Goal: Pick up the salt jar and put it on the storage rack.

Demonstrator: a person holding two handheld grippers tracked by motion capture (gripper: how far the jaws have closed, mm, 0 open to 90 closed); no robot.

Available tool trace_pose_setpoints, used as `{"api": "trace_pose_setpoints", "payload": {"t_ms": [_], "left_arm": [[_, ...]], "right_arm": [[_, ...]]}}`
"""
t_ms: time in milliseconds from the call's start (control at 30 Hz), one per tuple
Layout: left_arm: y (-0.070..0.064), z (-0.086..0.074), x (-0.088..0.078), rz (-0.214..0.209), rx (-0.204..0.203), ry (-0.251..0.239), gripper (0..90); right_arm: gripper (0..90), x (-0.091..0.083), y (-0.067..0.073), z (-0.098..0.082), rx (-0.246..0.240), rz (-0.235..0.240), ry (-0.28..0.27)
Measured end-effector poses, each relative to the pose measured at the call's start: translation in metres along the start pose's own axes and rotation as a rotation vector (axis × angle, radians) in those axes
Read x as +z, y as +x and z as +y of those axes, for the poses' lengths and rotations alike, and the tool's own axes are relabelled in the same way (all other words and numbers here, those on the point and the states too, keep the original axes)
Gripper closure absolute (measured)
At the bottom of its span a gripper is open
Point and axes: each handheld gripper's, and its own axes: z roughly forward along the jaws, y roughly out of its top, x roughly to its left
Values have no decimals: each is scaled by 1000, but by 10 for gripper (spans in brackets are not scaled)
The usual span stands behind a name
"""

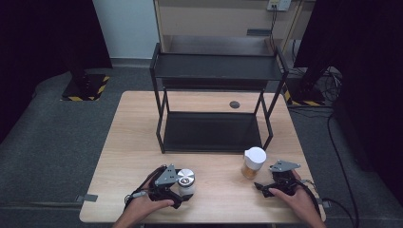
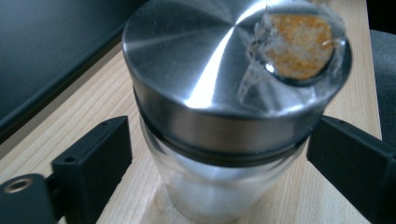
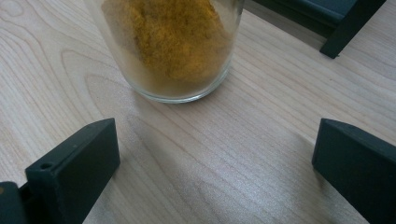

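With both jars standing in front of the rack (image 1: 214,95):
left gripper (image 1: 177,186): jaws around steel-lidded jar (image 1: 186,183), gap on one side, not clamped
right gripper (image 1: 263,187): jaws apart, empty
spice jar (image 1: 253,162): just ahead of right gripper, by rack's right leg

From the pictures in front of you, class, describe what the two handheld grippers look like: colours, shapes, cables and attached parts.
Both are black. The left gripper and the right gripper each carry a grey three-cornered plate on top. Each has two blocky, flat-faced black fingers, with small round holes in them. A dark cable trails from each toward the near table edge. No sleeves are visible on the forearms.
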Motion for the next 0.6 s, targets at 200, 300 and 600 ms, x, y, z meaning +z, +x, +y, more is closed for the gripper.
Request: {"api": "trace_pose_setpoints", "payload": {"t_ms": [200,300,600], "left_arm": [[4,-5,4,-12,-29,-26,132],[3,-6,4,-5,-27,-41,163],[7,-9,6,-21,-34,-61,268]], "right_arm": [[15,0,0,0,0,0,0],[15,0,0,0,0,0,0],[16,0,0,0,0,0,0]]}}
